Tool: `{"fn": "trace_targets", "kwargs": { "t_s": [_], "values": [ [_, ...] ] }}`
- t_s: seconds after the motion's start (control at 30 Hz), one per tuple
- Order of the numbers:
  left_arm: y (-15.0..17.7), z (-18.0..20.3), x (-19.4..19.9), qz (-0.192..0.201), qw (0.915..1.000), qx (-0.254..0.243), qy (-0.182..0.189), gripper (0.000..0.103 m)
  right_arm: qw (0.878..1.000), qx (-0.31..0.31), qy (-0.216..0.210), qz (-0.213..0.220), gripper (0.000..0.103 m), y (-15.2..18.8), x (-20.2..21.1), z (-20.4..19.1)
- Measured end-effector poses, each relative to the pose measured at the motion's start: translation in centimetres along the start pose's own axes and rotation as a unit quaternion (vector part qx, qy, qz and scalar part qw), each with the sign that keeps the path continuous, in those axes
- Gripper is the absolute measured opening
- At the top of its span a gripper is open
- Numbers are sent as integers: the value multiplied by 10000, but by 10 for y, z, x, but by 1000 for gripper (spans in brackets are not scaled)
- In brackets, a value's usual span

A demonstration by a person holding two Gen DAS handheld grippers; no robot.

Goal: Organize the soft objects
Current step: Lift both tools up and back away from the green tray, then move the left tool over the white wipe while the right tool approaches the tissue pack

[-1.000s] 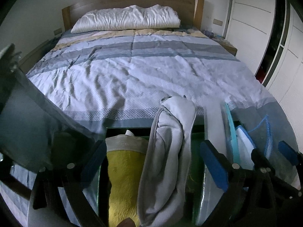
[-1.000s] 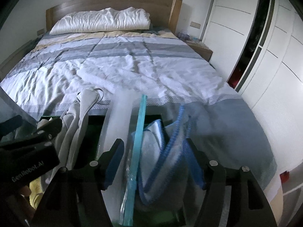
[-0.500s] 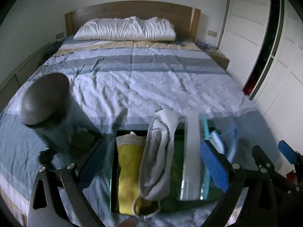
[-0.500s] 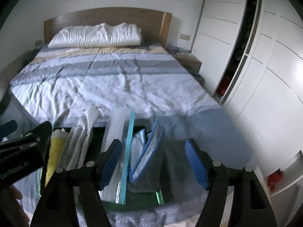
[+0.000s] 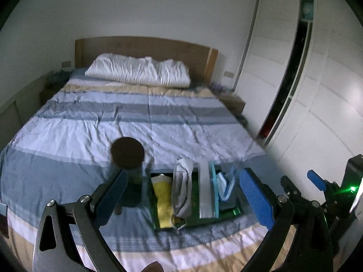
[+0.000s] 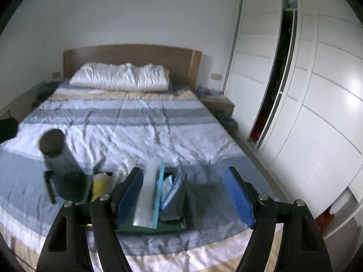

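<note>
Both grippers hang above the foot of a bed covered in a blue, white and beige striped quilt (image 5: 136,122), each with its blue-padded jaws spread wide and nothing between them: the left gripper (image 5: 183,192) and the right gripper (image 6: 183,195). Below them, resting on the quilt, sits a dark green rectangular tray (image 5: 204,218) with soft items stood on edge side by side: a yellow fuzzy cloth (image 5: 162,201) at the left, a folded grey-white garment (image 5: 182,185) beside it, a flat silvery-white pouch with a light blue edge (image 5: 205,192), then a pale cloth with blue trim (image 5: 224,184) at the right. A dark round-topped cylindrical container (image 5: 128,156) stands just left of the tray. A white crumpled pillow (image 5: 138,72) lies against the wooden headboard (image 5: 145,47), and white wardrobe doors (image 6: 317,113) line the right wall.
</note>
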State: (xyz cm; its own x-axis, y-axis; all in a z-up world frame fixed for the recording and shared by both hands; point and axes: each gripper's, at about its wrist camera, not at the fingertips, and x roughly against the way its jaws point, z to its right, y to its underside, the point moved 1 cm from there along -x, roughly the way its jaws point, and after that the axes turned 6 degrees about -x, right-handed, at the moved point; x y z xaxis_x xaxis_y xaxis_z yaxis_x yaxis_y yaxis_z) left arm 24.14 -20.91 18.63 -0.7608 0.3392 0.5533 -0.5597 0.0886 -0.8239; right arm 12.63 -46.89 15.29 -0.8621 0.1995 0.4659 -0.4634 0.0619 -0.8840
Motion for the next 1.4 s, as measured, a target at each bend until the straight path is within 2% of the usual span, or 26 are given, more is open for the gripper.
{"fn": "trace_targets", "kwargs": {
  "t_s": [0.13, 0.27, 0.33, 0.47, 0.6, 0.7, 0.83, 1.07, 1.27, 1.4],
  "values": [
    [5, -28, 61, 302, 9992, -213, -171, 97, 9994, -7, -159, 315, 85, 2, 63, -4],
    [20, -65, 117, 450, 9972, -456, -398, 97, 9975, -5, -334, 624, 89, 10, 126, -12],
    [31, -82, 137, 457, 9958, -564, -561, 98, 9961, -61, -503, 729, 96, 20, 152, -13],
    [66, -119, 160, 319, 9934, -645, -897, 99, 9932, -6, -796, 849, 101, 41, 188, -27],
    [111, -156, 159, 9, 9909, -646, -1183, 99, 9909, 82, -1125, 736, 102, 75, 209, -52],
    [152, -182, 151, -275, 9890, -590, -1326, 99, 9898, 186, -1281, 590, 103, 98, 213, -70],
    [202, -213, 136, -693, 9880, -410, -1319, 99, 9873, 189, -1553, 265, 103, 129, 211, -93],
    [279, -262, 111, -1269, 9814, -33, -1438, 99, 9828, 233, -1730, -609, 103, 194, 168, -132],
    [324, -290, 82, -1738, 9722, 199, -1558, 99, 9717, 578, -1768, -1458, 103, 240, 118, -179],
    [340, -305, 58, -1996, 9680, 415, -1466, 99, 9618, 793, -1804, -1901, 103, 270, 83, -205]
  ]
}}
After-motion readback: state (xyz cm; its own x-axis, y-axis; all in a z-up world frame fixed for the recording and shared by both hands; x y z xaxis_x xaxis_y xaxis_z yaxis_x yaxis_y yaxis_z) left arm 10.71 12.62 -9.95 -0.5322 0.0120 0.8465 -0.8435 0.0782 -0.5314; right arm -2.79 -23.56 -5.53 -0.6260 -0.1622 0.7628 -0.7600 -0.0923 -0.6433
